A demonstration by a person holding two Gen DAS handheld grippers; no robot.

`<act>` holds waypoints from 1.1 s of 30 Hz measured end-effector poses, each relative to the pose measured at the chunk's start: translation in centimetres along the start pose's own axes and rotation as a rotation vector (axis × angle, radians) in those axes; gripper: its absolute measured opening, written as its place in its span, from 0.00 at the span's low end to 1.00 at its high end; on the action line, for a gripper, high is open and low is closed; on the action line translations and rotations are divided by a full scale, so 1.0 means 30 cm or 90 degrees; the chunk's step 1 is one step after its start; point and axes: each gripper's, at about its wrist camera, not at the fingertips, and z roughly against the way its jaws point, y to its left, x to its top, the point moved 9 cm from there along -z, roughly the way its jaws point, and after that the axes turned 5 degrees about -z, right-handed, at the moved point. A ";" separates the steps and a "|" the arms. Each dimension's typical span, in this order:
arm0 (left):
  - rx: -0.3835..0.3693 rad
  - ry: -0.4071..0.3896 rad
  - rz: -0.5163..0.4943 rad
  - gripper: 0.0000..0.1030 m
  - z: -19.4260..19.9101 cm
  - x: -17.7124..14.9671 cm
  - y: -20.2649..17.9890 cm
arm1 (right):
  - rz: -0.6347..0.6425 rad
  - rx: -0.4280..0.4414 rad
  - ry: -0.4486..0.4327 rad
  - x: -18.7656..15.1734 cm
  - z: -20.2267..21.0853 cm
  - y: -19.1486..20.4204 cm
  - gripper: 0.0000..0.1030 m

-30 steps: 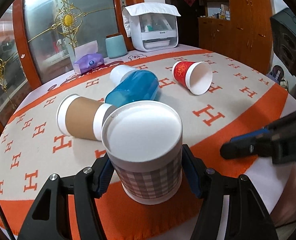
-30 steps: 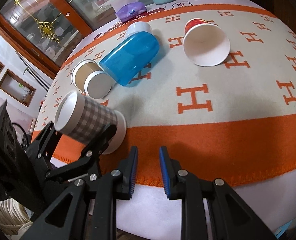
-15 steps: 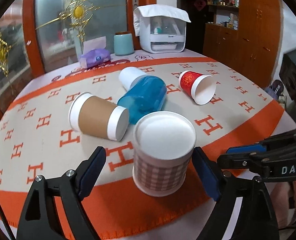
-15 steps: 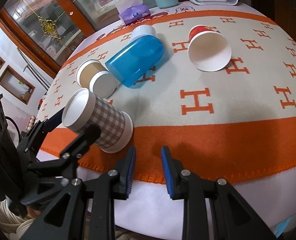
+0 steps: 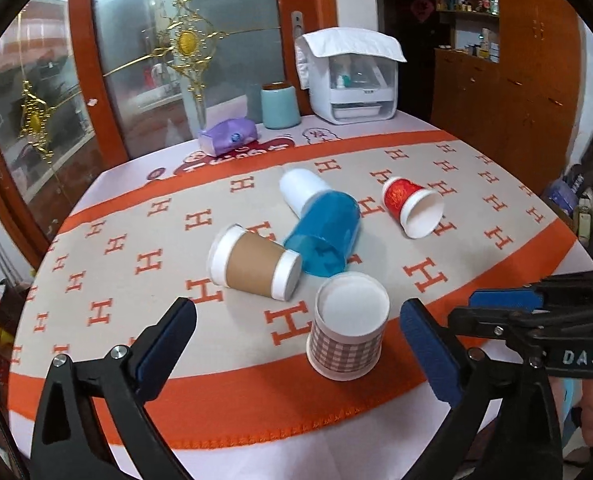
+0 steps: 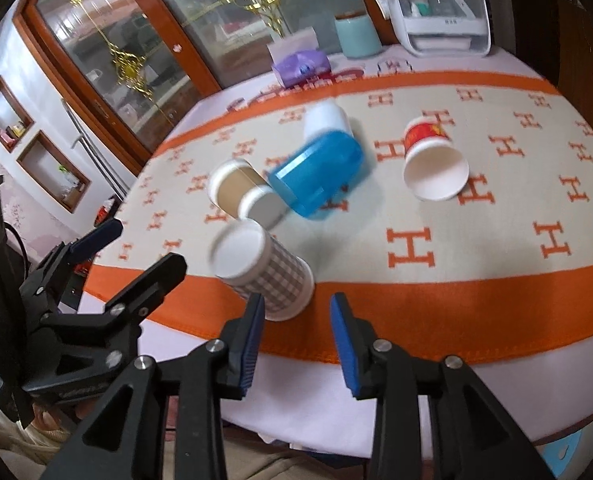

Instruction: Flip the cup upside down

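The checked grey-and-white paper cup (image 5: 348, 336) stood mouth-down on the orange border of the H-patterned cloth covering the surface (image 5: 476, 240), its flat white base uppermost and ringed by a raised rim. Judged from its thin paper wall, it would be light, easily crushed and prone to tip, so a gentle hold at mid-wall across its width appeared best. The left gripper (image 5: 296, 344) flanked it with fingers spread wide, touching nothing. The right gripper (image 6: 296, 344) sat near the cup's base, its fingers apart and empty. The flip appeared complete.
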 end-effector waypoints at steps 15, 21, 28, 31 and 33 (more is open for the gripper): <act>0.033 0.053 0.104 0.99 0.126 0.086 0.047 | 0.066 -0.025 -0.156 0.104 0.257 0.128 0.49; 0.057 0.028 0.109 0.99 0.167 0.111 0.053 | 0.081 -0.033 -0.173 0.117 0.273 0.146 0.50; 0.074 0.030 0.116 0.99 0.165 0.119 0.064 | 0.083 -0.039 -0.172 0.120 0.262 0.147 0.51; 0.077 0.037 0.124 0.99 0.158 0.112 0.073 | 0.079 -0.043 -0.167 0.116 0.249 0.141 0.51; 0.078 0.043 0.127 0.99 0.150 0.108 0.075 | 0.076 -0.043 -0.164 0.113 0.243 0.139 0.51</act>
